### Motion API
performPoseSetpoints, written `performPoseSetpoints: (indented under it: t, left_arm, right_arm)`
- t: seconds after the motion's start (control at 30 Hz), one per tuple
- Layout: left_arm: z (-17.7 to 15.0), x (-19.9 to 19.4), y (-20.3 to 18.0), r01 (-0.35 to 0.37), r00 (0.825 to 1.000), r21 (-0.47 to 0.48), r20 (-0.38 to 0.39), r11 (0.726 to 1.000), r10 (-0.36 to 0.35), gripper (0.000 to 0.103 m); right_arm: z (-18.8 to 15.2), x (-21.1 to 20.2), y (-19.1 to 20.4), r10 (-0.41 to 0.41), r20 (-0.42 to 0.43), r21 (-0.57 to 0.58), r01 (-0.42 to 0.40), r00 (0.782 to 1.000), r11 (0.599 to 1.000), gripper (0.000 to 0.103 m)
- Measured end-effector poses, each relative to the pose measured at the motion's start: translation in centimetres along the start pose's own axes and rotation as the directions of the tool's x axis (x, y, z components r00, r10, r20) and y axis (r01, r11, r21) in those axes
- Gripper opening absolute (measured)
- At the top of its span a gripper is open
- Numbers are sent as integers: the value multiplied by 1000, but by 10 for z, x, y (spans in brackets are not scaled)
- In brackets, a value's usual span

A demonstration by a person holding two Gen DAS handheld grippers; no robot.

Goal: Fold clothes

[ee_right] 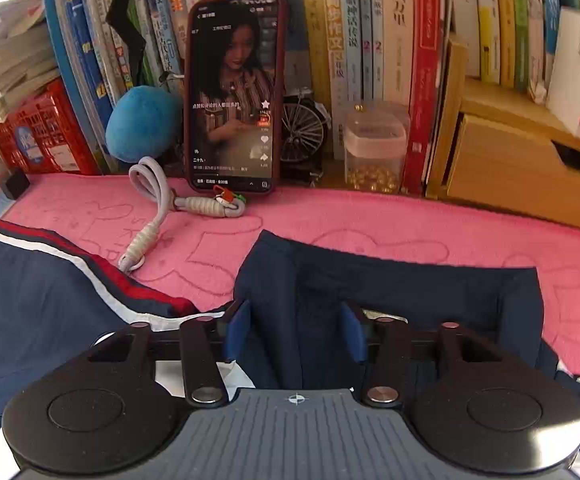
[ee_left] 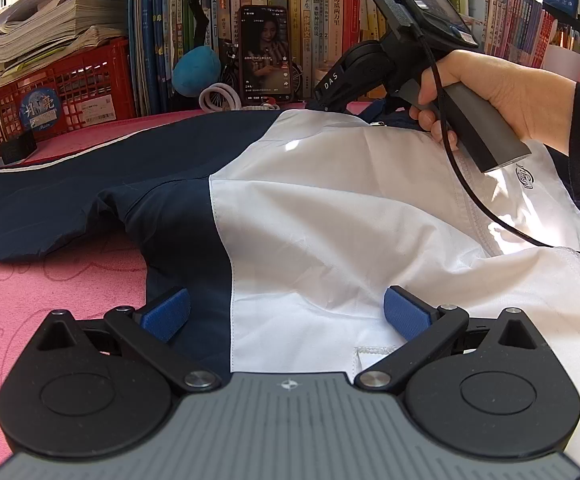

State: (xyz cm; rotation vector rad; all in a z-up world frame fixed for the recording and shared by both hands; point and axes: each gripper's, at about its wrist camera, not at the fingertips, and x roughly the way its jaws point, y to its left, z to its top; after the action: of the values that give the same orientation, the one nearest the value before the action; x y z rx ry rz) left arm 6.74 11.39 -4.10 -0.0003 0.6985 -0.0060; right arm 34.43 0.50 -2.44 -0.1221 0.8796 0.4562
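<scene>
A navy and white jacket (ee_left: 329, 208) lies spread on the pink towel (ee_left: 50, 288); one navy sleeve (ee_left: 42, 200) stretches out to the left. My left gripper (ee_left: 286, 312) hovers open just above the jacket's lower part, straddling the seam between navy and white, with nothing pinched. At the far end, a hand holds my right gripper (ee_left: 329, 100) tipped down onto the neck. In the right wrist view the navy collar (ee_right: 409, 292) fills the narrow gap of the right gripper (ee_right: 294, 332), and a fold of it is bunched between the blue pads (ee_right: 237, 332).
A phone (ee_right: 234, 92) with its screen lit leans against a row of books (ee_right: 369, 40) at the back edge, with a grey lanyard (ee_right: 150, 208) before it. A blue plush ball (ee_right: 142, 124), a red crate (ee_left: 62, 96), a clear jar (ee_right: 373, 152) and a wooden drawer box (ee_right: 509, 160) line the back.
</scene>
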Motion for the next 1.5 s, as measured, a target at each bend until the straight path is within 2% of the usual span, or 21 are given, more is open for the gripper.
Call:
performPoseSetpoints:
  t: [0.03, 0.13, 0.27, 0.4, 0.47, 0.5, 0.57, 0.6, 0.63, 0.67, 0.73, 0.8, 0.9, 0.93, 0.97, 1.0, 1.13, 1.37, 1.47, 1.5]
  left_arm:
    - [0, 0, 0, 2, 1000, -2, 2, 1000, -2, 103]
    - [0, 0, 1, 4, 1000, -5, 4, 1000, -4, 103]
    - [-1, 0, 0, 0, 1000, -2, 3, 1000, 0, 103]
    - [-1, 1, -1, -1, 1000, -2, 3, 1000, 1, 103]
    - [-1, 0, -1, -2, 1000, -2, 2, 1000, 2, 103]
    - [-1, 0, -1, -2, 1000, -2, 2, 1000, 2, 103]
    - [-1, 0, -1, -2, 1000, -2, 2, 1000, 2, 103]
    - [-1, 0, -1, -2, 1000, -2, 2, 1000, 2, 103]
    - [-1, 0, -1, -1, 1000, -2, 2, 1000, 1, 103]
    - [0, 0, -1, -1, 1000, -2, 2, 1000, 1, 103]
    - [0, 0, -1, -1, 1000, -2, 2, 1000, 1, 103]
    - [0, 0, -1, -1, 1000, -2, 2, 1000, 1, 103]
    - [0, 0, -1, -1, 1000, -2, 2, 1000, 1, 103]
    - [0, 0, -1, -1, 1000, -2, 2, 1000, 1, 103]
    - [0, 0, -1, -1, 1000, -2, 3, 1000, 1, 103]
    - [0, 0, -1, -1, 1000, -2, 3, 1000, 1, 103]
    - [0, 0, -1, -1, 1000, -2, 3, 1000, 1, 103]
    - [-1, 0, -1, -2, 1000, -2, 3, 1000, 2, 103]
    - [-2, 0, -1, -3, 1000, -2, 3, 1000, 3, 103]
    - [-2, 0, -1, -3, 1000, -2, 3, 1000, 3, 103]
  right_arm:
    - [1, 2, 6, -21, 16, -32, 21, 1000, 999, 7]
    - [11, 12, 6, -46, 28, -6, 46, 999, 999, 6]
    - [39, 39, -7, -67, 57, 103, 61, 996, 993, 6]
    - [50, 53, -25, -9, 91, 168, -6, 996, 986, 6]
    - [46, 47, -34, 41, 118, 179, -62, 992, 982, 8]
    - [44, 41, -39, 69, 137, 185, -94, 988, 978, 11]
    - [36, 16, -56, 110, 193, 189, -147, 975, 971, 25]
    - [32, 2, -65, 116, 220, 178, -157, 969, 971, 42]
    - [28, -13, -74, 123, 247, 166, -167, 961, 972, 55]
    - [24, -27, -84, 129, 274, 155, -176, 953, 972, 56]
    - [19, -50, -101, 40, 282, 112, -74, 959, 991, 56]
    - [16, -58, -111, -93, 211, 62, 82, 973, 995, 57]
    - [-1, -47, -125, -205, 111, 1, 206, 972, 978, 57]
    - [-9, -40, -131, -208, 86, 12, 208, 974, 978, 55]
    - [-14, -36, -135, -190, 77, 32, 188, 979, 982, 47]
    - [-20, -28, -137, -157, 51, 74, 153, 986, 985, 14]
    - [-23, -14, -133, -218, 97, 80, 211, 971, 974, 12]
    - [0, 18, -154, -251, 175, 193, 217, 952, 957, 11]
    - [0, 12, -152, -239, 167, 219, 201, 956, 955, 12]
    - [-4, 1, -150, -215, 179, 212, 176, 960, 961, 17]
